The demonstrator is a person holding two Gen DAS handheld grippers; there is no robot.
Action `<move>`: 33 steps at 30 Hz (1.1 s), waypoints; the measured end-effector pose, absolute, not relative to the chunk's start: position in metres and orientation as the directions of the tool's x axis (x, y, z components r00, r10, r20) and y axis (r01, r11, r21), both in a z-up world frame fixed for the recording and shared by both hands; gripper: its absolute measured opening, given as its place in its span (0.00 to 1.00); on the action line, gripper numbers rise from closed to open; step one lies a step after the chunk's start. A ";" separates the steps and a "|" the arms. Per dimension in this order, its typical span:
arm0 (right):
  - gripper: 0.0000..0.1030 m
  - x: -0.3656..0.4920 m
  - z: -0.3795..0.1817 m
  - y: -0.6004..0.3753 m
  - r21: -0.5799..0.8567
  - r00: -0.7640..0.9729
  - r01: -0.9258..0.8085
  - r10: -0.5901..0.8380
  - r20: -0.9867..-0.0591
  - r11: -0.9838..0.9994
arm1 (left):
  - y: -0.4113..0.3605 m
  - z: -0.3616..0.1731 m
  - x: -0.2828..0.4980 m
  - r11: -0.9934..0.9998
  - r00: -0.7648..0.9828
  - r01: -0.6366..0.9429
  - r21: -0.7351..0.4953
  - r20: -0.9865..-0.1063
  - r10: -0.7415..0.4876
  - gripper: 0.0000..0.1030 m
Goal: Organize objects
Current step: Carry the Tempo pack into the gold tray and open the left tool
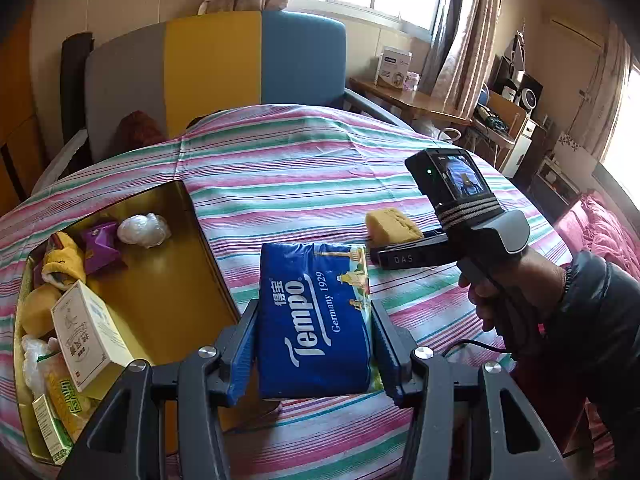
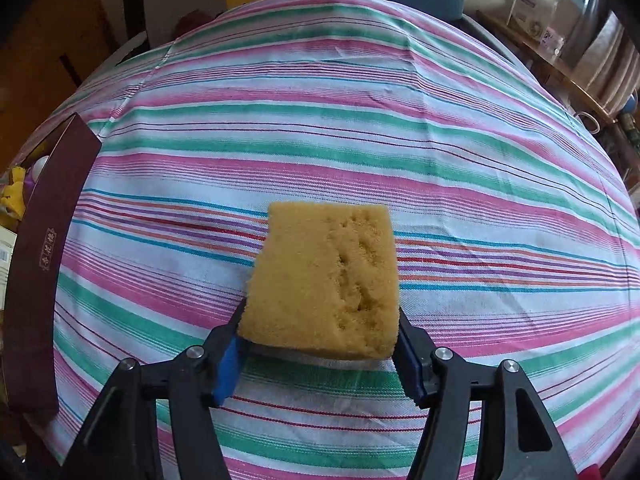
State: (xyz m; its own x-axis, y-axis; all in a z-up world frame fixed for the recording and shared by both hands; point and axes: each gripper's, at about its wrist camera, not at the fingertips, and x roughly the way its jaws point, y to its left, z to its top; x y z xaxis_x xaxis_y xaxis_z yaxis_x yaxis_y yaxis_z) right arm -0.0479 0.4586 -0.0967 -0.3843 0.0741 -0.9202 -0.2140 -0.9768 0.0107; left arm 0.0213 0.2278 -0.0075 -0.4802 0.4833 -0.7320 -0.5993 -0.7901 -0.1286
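Between the fingers of the left gripper (image 1: 314, 350) sits a blue Tempo tissue pack (image 1: 314, 320), the pads pressing its two long sides and the pack lifted clear of the striped bedsheet (image 1: 304, 176); its long axis runs straight out along the fingers, the printed name reading from the near end toward the far end. The right gripper (image 2: 320, 354) has a yellow sponge (image 2: 326, 280) between its fingers, the near corners of the block against the blue pads, so I judge it held, though only lightly since the foam shows little squeeze. The sponge lies flat on the sheet with its pitted broad face up and its longer side pointing away from the fingers, tilted slightly to the left. To the left of the left fingers stands the gold-lined storage box (image 1: 160, 280), already holding a white carton (image 1: 90, 334), green packets (image 1: 64, 408), a yellow plush toy (image 1: 66, 258), a purple carton (image 1: 100, 248) and a crumpled plastic bag (image 1: 144, 230). Its inner floor on the side nearest the pack is bare. By my reading the sorting is well along: most items are boxed, and only the tissues and the sponge remain outside. Nothing else lies loose on the sheet beyond either pair of fingers.
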 end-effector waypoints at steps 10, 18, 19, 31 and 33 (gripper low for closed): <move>0.63 -0.041 -0.096 0.455 -0.007 -0.395 -0.202 0.089 -0.914 -0.979 | 0.209 -0.012 0.015 -0.809 -0.481 -0.568 -0.154 -0.735 0.478 0.51; 0.63 -0.036 -0.097 0.456 -0.016 -0.399 -0.195 0.094 -0.912 -0.981 | 0.194 -0.021 0.011 -0.827 -0.475 -0.536 -0.169 -0.749 0.461 0.51; 0.63 -0.036 -0.098 0.456 -0.016 -0.399 -0.194 0.094 -0.912 -0.981 | 0.192 -0.023 0.010 -0.829 -0.472 -0.532 -0.174 -0.751 0.461 0.51; 0.62 -0.039 -0.101 0.457 -0.033 -0.394 -0.185 0.105 -0.913 -0.982 | 0.092 -0.005 -0.067 -0.838 -0.454 -0.283 -0.467 -0.704 0.546 0.51; 0.62 -0.039 -0.101 0.456 -0.036 -0.393 -0.183 0.107 -0.913 -0.982 | 0.087 -0.007 -0.081 -0.813 -0.423 -0.250 -0.526 -0.696 0.581 0.51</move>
State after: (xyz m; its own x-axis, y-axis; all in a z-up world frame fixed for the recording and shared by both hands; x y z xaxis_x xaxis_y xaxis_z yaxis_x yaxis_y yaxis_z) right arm -0.0390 0.4565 -0.1014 -0.3928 0.1069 -0.9134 -0.1832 -0.9824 -0.0362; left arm -0.0813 0.0871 -0.0073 -0.4231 0.5807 -0.6956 -0.2501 -0.8127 -0.5263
